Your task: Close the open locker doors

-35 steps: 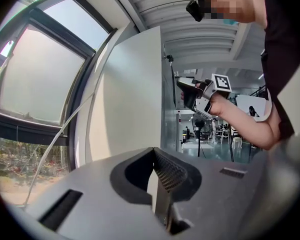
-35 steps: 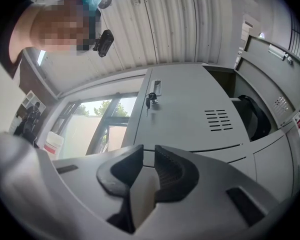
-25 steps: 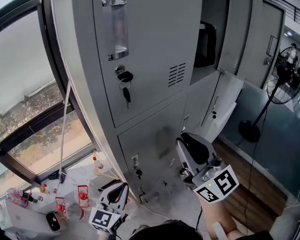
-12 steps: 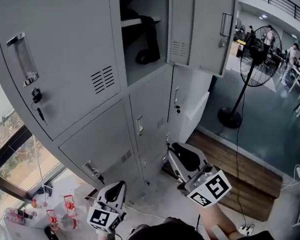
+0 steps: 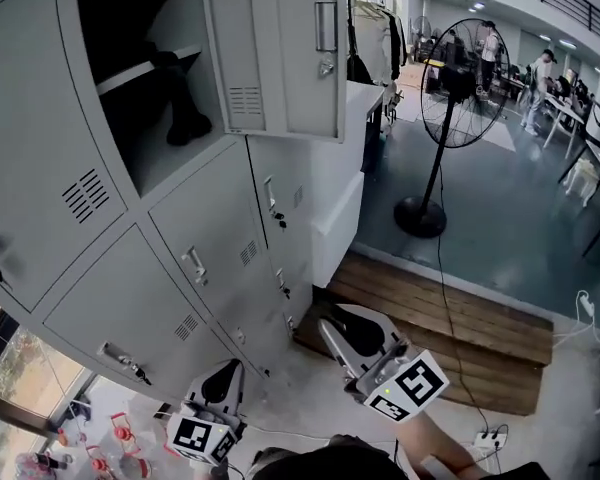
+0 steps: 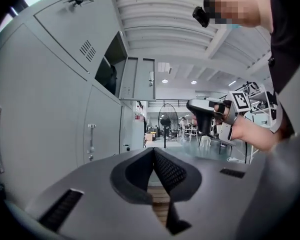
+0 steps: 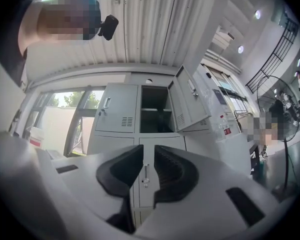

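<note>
Left hand-held gripper (image 5: 226, 376) clenched low; right hand-held gripper (image 5: 337, 328) slightly parted (aimed at lockers (image 5: 205, 233)).

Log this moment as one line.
stage: no contact yet | left gripper: shut, empty | right gripper: slightly open, empty, facing lockers | upper locker door: open, untouched

One pale grey sheet-metal locker door (image 5: 280, 48) in the upper row stands open, swung wide on its hinge edge, clear of its dark compartment (image 5: 130, 68). Its ribbed inner side shows in the head view, with louvre slots (image 5: 245, 102) low near the hinge and a slim upright handle (image 5: 325, 26) by the free edge.
</note>
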`<action>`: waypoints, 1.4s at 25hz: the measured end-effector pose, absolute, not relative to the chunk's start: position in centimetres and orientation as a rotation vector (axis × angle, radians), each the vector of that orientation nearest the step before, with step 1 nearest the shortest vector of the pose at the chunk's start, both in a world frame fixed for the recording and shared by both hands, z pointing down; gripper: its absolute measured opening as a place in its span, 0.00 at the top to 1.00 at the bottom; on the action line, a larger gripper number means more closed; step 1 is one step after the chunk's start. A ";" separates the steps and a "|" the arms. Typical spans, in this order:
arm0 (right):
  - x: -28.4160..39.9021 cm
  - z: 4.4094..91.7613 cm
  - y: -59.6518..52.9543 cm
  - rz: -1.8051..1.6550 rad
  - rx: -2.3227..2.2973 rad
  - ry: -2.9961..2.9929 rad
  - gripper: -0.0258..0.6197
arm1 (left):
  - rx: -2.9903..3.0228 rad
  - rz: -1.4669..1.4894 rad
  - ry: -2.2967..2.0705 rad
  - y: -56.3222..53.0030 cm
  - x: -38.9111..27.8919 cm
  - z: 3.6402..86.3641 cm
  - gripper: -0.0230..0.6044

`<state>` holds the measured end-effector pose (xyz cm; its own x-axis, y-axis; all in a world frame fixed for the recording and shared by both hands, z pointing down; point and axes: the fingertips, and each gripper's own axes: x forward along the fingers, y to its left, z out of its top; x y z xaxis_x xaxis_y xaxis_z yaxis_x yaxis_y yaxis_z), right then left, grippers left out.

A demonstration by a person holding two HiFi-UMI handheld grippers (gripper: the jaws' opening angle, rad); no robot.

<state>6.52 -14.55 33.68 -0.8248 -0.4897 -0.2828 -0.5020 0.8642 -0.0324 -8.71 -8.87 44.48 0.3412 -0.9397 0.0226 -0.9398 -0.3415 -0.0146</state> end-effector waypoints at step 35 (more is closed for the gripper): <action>16.5 33.8 -31.6 0.113 -1.188 2.595 0.84 | 2.849 0.058 -1.357 -30.7 -0.4 43.8 0.95</action>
<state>16.49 -31.59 33.80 -0.6205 -0.7294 -0.2879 -0.7517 0.6579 -0.0469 -0.45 -30.66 43.81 0.6297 -0.7764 0.0271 -0.7758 -0.6303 -0.0288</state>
